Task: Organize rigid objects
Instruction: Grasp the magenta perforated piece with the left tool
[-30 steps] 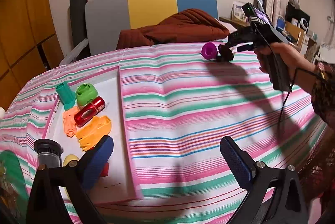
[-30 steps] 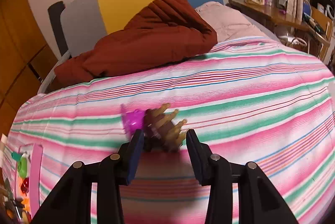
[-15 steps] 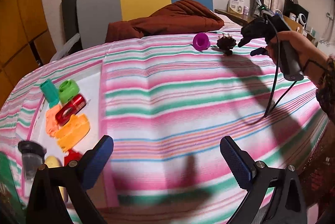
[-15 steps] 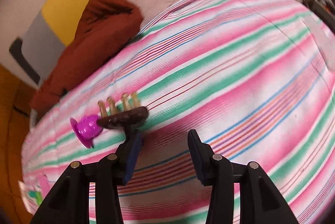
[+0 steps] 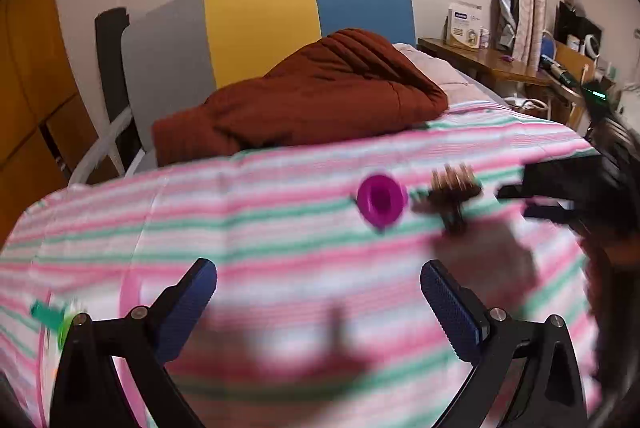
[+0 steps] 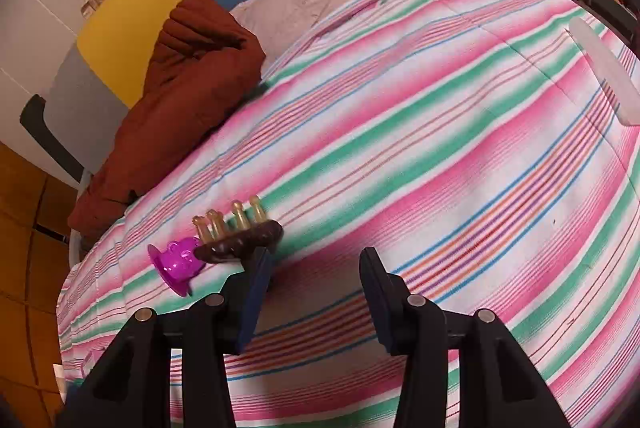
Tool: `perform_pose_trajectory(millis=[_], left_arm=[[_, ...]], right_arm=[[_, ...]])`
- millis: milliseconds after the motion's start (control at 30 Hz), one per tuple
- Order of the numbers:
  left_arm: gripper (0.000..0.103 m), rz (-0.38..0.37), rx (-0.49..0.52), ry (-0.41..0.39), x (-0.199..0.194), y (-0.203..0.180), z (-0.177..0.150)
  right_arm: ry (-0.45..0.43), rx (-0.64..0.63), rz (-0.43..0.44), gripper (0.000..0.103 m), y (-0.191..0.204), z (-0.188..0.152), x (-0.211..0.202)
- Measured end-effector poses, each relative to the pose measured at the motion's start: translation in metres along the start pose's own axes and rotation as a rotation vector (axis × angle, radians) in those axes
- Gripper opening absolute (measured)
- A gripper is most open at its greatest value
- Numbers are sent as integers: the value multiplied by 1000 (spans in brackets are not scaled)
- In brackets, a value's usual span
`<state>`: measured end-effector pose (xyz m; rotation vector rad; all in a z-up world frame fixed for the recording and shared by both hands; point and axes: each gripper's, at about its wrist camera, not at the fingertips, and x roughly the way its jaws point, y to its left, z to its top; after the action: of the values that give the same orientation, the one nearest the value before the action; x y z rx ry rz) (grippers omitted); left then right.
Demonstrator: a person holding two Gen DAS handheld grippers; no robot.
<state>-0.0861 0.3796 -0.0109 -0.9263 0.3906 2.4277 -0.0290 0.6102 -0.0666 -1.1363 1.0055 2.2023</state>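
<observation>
A purple plastic cup (image 5: pixel 380 202) lies on its side on the striped cloth, next to a dark brown comb-like piece with tan pegs (image 5: pixel 454 186). Both also show in the right wrist view: the purple cup (image 6: pixel 176 262) and the brown piece (image 6: pixel 240 238). My left gripper (image 5: pixel 318 304) is open and empty, below and left of the cup. My right gripper (image 6: pixel 314 282) is open and empty, with its left finger (image 6: pixel 256 284) just beside the brown piece. In the left wrist view the right gripper (image 5: pixel 532 202) is at the right, blurred.
A brown quilt (image 5: pixel 312 96) lies at the far edge against a grey, yellow and blue headboard (image 5: pixel 256 24). A white tray's edge with green toys (image 5: pixel 52 316) shows at the lower left. A wooden desk (image 5: pixel 488 64) stands at the back right.
My left gripper has swung from over the tray towards the purple cup and brown piece, which are now close ahead. My right gripper has let go and stays open beside the brown piece.
</observation>
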Motion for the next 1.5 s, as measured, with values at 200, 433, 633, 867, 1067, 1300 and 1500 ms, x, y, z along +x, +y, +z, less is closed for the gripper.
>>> perform_pose_trajectory(millis=[200,433,633,867,1067,1300,1500], left_arm=[[103,51,71,16,52,-29,38],[103,102,120,111,106,-40,56],[102,57,-76,130,102,16,46],[102,104,-188,176,103,62,20],[102,67,-167,133,88,68,-7],[102,34,30,47,77,19,-7],[102,18,21,-15,82,1,15]], right_arm=[[-17,-12,-10,46,3,5,0],[-12,9,7,46,2,7,2],[-7,-6,7,46,7,6,4],[-6,-35,-5,46,11,2,4],[-1,-6,-6,46,5,3,6],[-4,11,-3,46,2,4,5],[-4,35,5,46,-3,5,4]])
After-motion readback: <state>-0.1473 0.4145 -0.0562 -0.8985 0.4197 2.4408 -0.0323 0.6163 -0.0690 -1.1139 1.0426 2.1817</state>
